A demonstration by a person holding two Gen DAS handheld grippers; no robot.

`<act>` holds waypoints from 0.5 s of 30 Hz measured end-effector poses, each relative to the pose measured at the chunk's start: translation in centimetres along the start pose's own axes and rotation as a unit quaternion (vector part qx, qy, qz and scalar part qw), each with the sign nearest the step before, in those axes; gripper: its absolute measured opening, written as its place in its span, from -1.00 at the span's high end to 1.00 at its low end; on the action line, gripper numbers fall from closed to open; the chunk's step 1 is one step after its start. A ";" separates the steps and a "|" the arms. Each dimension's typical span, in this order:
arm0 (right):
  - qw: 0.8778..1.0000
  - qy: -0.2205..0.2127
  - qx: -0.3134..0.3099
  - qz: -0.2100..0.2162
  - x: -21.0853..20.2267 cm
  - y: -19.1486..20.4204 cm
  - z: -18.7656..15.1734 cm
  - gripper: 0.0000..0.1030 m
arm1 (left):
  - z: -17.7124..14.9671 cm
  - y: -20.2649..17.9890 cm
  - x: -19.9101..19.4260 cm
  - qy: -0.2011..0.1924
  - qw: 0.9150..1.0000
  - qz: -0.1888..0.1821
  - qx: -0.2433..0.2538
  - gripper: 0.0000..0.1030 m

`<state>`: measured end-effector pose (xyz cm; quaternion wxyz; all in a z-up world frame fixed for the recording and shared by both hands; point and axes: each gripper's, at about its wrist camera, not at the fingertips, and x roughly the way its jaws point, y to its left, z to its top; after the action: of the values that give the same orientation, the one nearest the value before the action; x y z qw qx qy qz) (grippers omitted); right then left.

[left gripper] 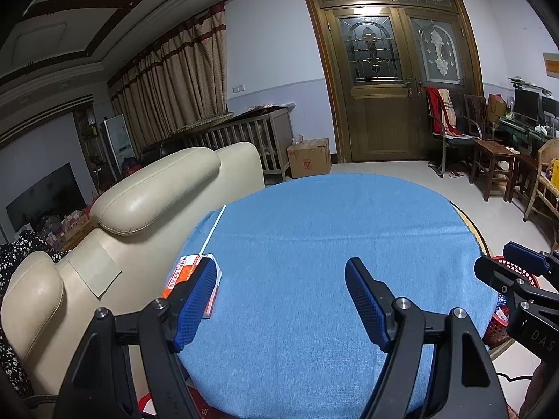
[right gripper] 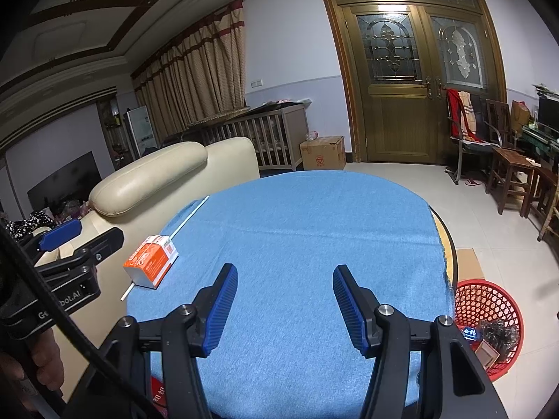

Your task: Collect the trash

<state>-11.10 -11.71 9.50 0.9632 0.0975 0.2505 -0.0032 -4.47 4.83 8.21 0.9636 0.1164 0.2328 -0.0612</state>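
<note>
Approaching orange carton (right gripper: 151, 261) on blue cloth (right gripper: 300, 244); left gripper (left gripper: 279, 300) and right gripper (right gripper: 284, 309) both spread, empty; next: left closes on carton, carries to red basket (right gripper: 489, 317)

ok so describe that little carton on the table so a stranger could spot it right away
Start at the round table under the blue cloth and go to its left edge, beside the cream sofa. The small orange and white carton lies there, a thin white stick running beneath it; it is the only box on the cloth.
</note>
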 end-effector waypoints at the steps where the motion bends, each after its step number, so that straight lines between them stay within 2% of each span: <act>1: 1.000 0.000 0.000 0.000 0.0 0.0 0.0 -0.18 | 0.0 0.0 0.0 0.000 1.000 0.000 0.000 -0.49; 15: 1.000 0.001 0.000 0.000 0.0 0.0 0.0 -0.18 | -0.1 0.3 0.1 0.006 1.000 -0.001 -0.001 -0.49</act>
<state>-11.16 -11.70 9.47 0.9629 0.0971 0.2516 -0.0030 -4.34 5.15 8.12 0.9622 0.1155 0.2388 -0.0611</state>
